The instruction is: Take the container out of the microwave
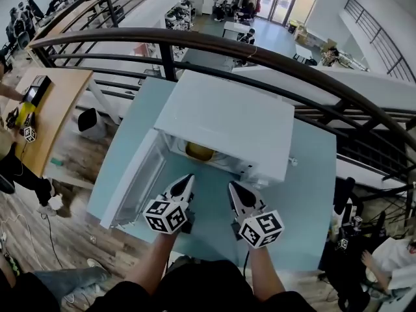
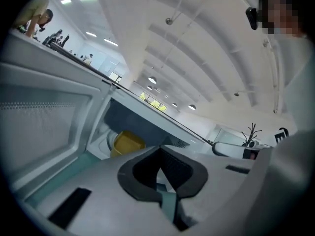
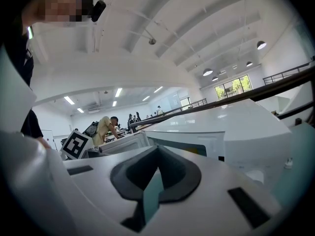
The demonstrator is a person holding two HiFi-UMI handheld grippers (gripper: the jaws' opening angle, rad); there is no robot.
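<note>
Container [image 1: 199, 151] inside open white microwave [image 1: 224, 116]

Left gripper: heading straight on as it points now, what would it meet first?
Likely the yellow container inside the open microwave; nothing shows between, though depth is unclear.

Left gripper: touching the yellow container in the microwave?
Apart. In the head view the left gripper ends outside the microwave opening; the yellow container sits back inside, a clear gap between them.
</note>
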